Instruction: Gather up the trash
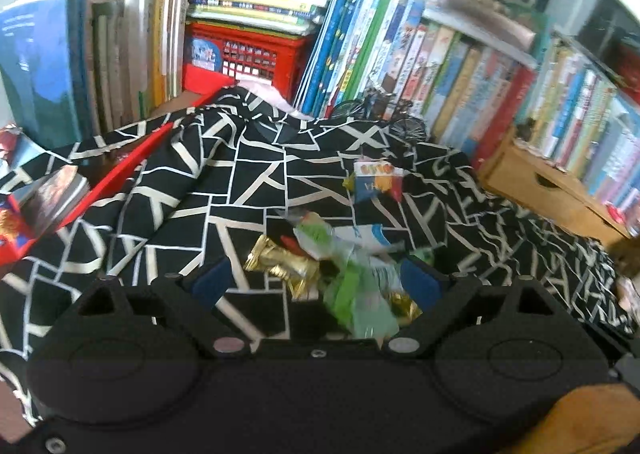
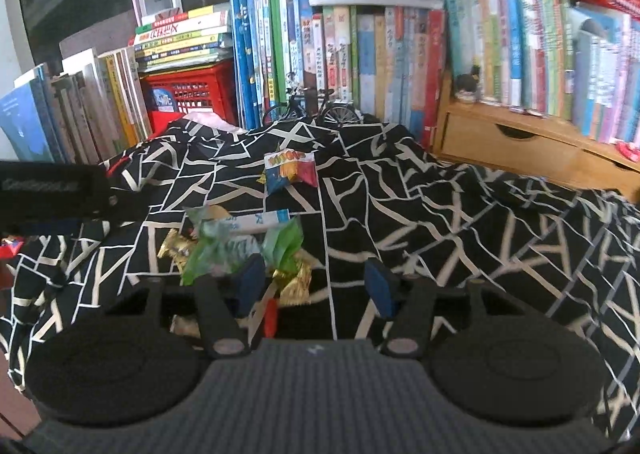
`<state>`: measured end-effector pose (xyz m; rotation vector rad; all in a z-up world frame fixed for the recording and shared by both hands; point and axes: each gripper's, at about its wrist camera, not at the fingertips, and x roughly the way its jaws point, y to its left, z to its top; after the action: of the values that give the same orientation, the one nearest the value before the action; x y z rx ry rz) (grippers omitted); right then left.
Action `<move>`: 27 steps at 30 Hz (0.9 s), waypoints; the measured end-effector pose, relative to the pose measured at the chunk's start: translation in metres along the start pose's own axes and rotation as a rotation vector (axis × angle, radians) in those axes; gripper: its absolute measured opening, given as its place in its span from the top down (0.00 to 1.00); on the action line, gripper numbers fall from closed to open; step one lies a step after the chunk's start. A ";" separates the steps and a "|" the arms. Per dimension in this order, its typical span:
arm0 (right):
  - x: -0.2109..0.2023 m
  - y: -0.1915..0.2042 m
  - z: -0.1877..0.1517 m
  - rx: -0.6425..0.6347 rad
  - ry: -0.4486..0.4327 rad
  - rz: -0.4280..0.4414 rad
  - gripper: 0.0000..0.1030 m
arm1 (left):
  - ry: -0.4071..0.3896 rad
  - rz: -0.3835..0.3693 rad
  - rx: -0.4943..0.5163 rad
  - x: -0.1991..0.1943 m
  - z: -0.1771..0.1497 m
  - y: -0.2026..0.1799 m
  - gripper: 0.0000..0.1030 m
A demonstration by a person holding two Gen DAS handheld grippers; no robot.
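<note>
A pile of trash lies on the black-and-white patterned cloth [image 1: 256,182]: gold foil wrappers [image 1: 280,264], crumpled green wrappers [image 1: 356,294], a white-and-blue wrapper [image 1: 362,234] and, farther back, a colourful snack packet [image 1: 378,180]. My left gripper [image 1: 316,282] is open wide, its blue pads on either side of the gold and green wrappers. In the right wrist view the same pile shows as green wrappers [image 2: 224,250], gold foil [image 2: 294,278] and the snack packet [image 2: 290,170]. My right gripper [image 2: 316,286] is open, with its left pad beside the pile and bare cloth [image 2: 440,214] between its fingers.
Rows of upright books [image 1: 400,46] and a red crate [image 1: 248,54] line the back. A toy bicycle [image 2: 312,110] stands at the cloth's far edge. A wooden drawer unit [image 2: 508,142] is at the right. A red box with books [image 1: 48,206] sits at the left.
</note>
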<state>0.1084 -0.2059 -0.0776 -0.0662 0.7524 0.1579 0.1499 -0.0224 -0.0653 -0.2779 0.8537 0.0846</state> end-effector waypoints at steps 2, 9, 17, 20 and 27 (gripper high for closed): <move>0.016 -0.004 0.005 -0.005 0.018 0.023 0.34 | 0.029 0.013 -0.012 0.020 0.008 -0.006 0.12; 0.064 -0.012 0.015 0.001 0.084 0.093 0.35 | 0.099 0.026 -0.080 0.074 0.022 -0.010 0.21; 0.102 -0.007 0.018 -0.008 0.150 0.161 0.36 | 0.198 -0.023 -0.170 0.107 0.023 -0.005 0.39; 0.112 -0.004 0.018 -0.006 0.169 0.185 0.37 | 0.226 -0.059 -0.212 0.114 0.025 -0.003 0.57; 0.120 -0.001 0.030 -0.034 0.174 0.250 0.80 | 0.230 -0.062 -0.162 0.117 0.027 -0.016 0.64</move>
<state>0.2151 -0.1887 -0.1382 -0.0181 0.9310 0.4073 0.2493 -0.0345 -0.1337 -0.4726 1.0673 0.0649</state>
